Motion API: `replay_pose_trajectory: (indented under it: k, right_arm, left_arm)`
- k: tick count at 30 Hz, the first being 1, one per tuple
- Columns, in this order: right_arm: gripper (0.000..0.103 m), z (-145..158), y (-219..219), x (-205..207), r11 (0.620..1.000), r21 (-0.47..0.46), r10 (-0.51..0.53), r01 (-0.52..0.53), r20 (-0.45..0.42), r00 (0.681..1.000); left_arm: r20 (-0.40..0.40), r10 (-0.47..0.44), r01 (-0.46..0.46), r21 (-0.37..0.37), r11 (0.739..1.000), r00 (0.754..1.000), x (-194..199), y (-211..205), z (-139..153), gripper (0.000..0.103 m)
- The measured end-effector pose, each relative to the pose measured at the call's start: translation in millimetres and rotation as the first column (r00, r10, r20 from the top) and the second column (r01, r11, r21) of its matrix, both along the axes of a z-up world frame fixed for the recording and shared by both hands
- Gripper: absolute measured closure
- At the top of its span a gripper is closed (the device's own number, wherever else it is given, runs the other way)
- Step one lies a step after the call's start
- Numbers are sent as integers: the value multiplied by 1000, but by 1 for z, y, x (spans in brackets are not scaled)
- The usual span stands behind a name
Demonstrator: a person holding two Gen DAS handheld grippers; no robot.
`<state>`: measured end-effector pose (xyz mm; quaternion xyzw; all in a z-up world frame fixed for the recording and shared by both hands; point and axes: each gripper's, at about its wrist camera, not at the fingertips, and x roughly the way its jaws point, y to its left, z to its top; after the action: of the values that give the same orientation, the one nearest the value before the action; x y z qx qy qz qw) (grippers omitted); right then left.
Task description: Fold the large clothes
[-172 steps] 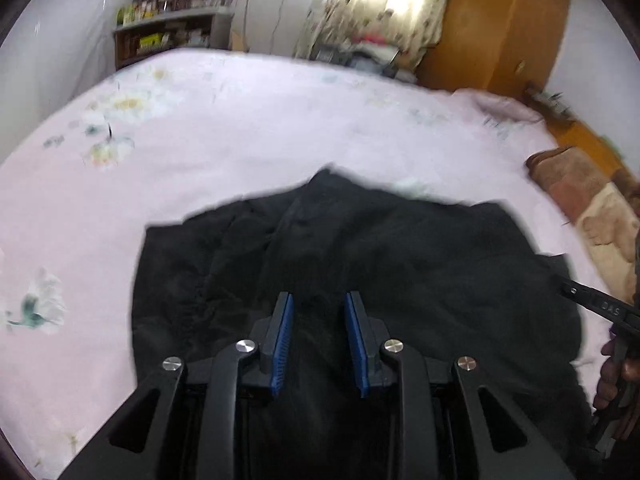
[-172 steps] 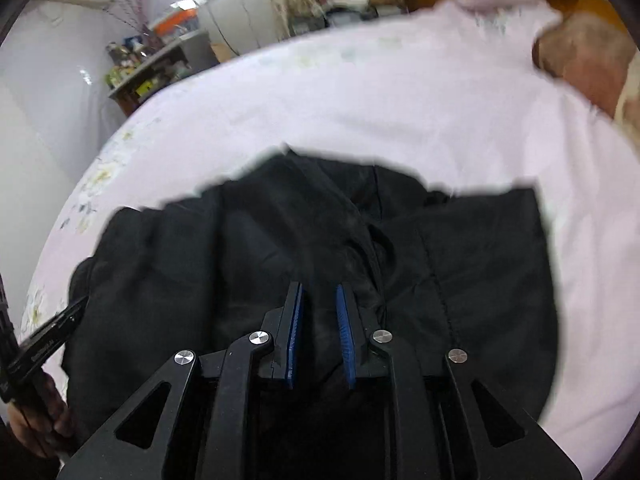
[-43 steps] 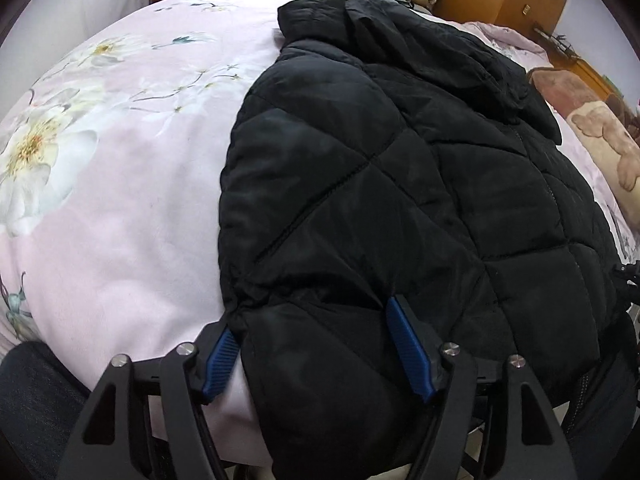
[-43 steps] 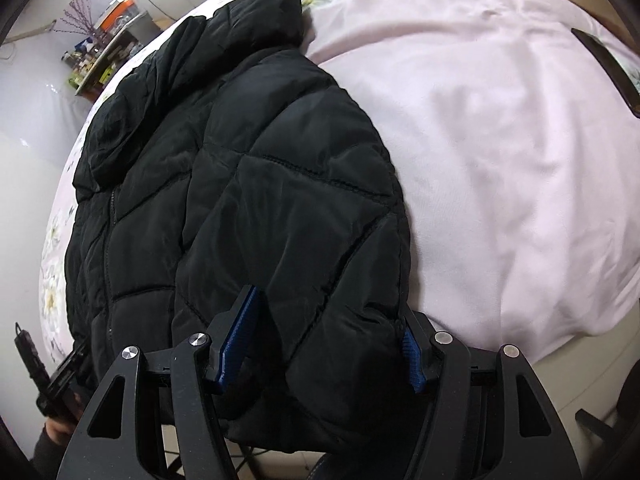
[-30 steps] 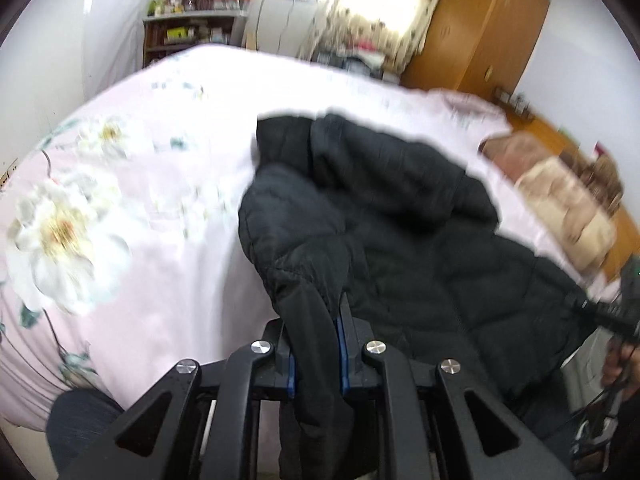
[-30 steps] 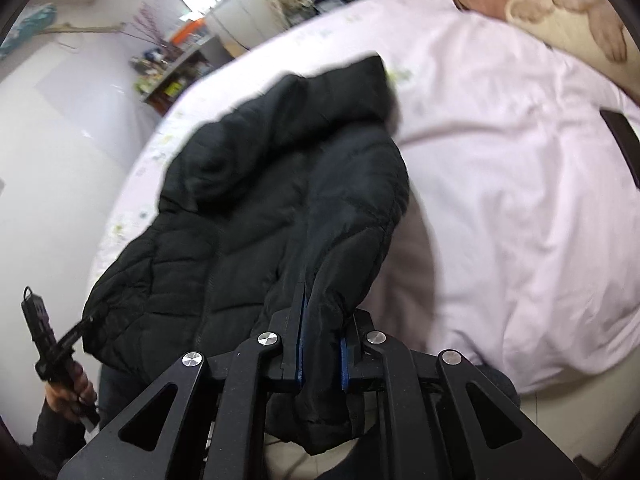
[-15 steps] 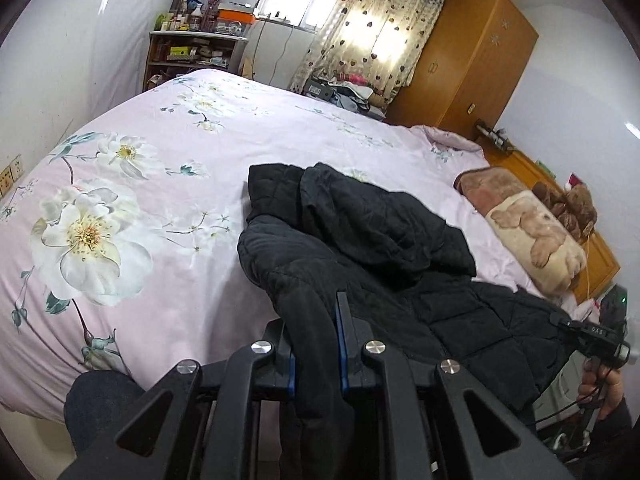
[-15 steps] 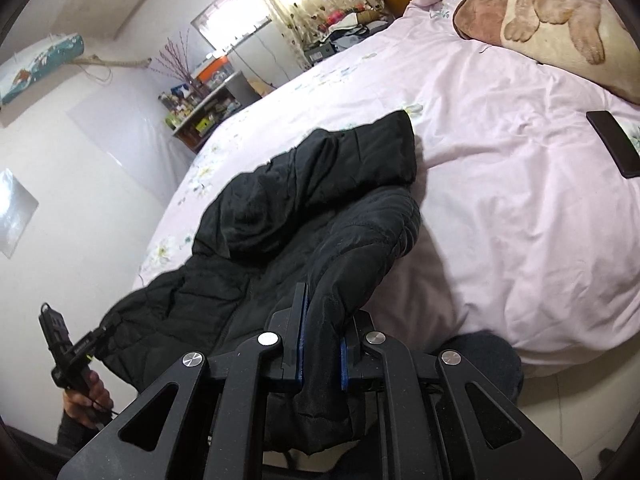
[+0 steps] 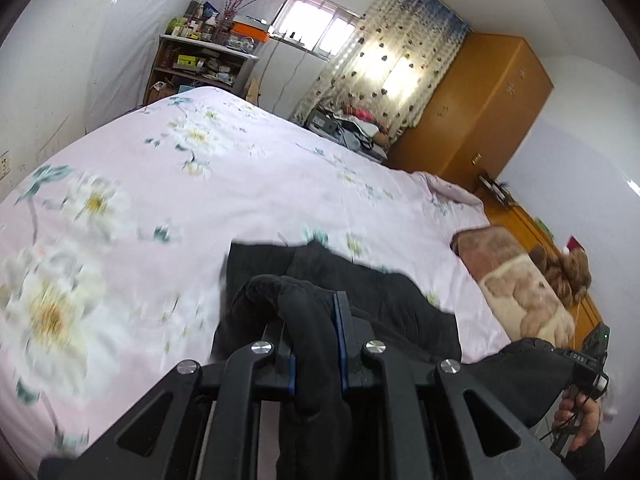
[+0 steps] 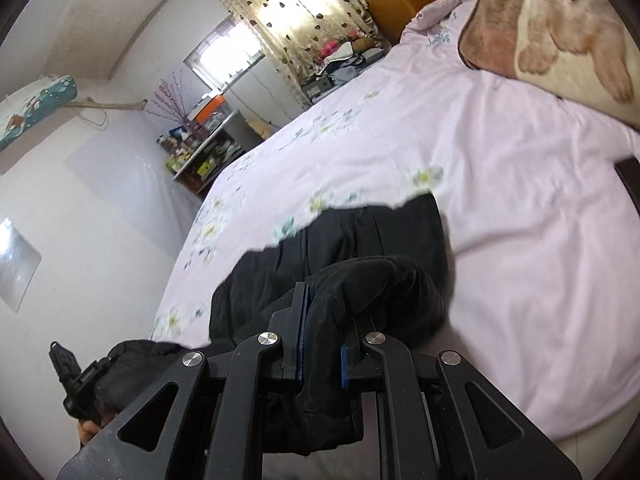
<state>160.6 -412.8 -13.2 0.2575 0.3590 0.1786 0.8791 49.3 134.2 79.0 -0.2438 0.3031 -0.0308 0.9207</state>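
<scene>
The black quilted jacket (image 9: pixel 360 304) is being held up at the near edge of the bed (image 9: pixel 240 184), its far part lying bunched on the pink floral bedspread while its near hem is being gripped on both sides. In the left wrist view, the left gripper (image 9: pixel 316 344) is being kept nearly closed, a thick fold of the jacket being pinched between its blue pads and draped down over them. At 4 o'clock in that view, the person's right hand (image 9: pixel 580 412) is being seen around the other tool's handle. In the right wrist view, the right gripper (image 10: pixel 322 340) is likewise being kept almost closed on a fold of the jacket (image 10: pixel 360 248), which is being bulged over the fingers. A plush rabbit-print blanket (image 10: pixel 552 32) is lying at 1 o'clock on the bed, well apart from the jacket. A shelf unit (image 9: pixel 200 64) is standing at 11 o'clock, against the wall.
</scene>
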Motion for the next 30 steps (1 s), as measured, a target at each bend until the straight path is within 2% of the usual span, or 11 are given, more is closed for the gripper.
replay_pose_trajectory:
  k: [5,11,14,17,20,21,22,24,26,30]
  right_arm:
    - [90,-4,11,87,999,-48,-26,23,-63,998]
    - [87,-56,23,176,989,-145,-48,21,-186,981]
    - [83,-83,21,201,993,-115,-52,25,-237,970]
    - [74,-92,12,212,998,-55,-39,26,-257,966]
    - [55,-78,5,206,1000,19,-10,15,-226,974]
    - [43,-71,1,203,999,43,-5,14,-205,979]
    - [36,-63,-4,199,998,68,-2,14,-182,983]
    - [33,-46,-9,195,996,87,-23,34,-124,992]
    - [33,-31,-9,190,997,62,-35,40,-68,997]
    - [33,-22,5,178,998,-61,-25,25,-8,1000]
  left_arm:
    - [-42,18,-18,10,1000,999,82,5,-9,88]
    - [-168,39,-30,53,998,985,168,7,-57,87]
    - [-232,38,-26,58,998,972,195,8,-85,84]
    - [-283,23,-22,6,1000,959,208,13,-99,82]
    - [-258,-4,-5,-36,999,966,208,17,-90,75]
    - [-240,-16,7,-39,999,971,206,16,-83,73]
    - [-224,-27,18,-41,999,974,206,15,-77,68]
    - [-182,-49,39,-59,998,982,203,13,-64,58]
    - [-150,-57,46,-78,996,987,199,13,-53,46]
    - [-105,-58,48,-98,994,993,188,15,-38,38]
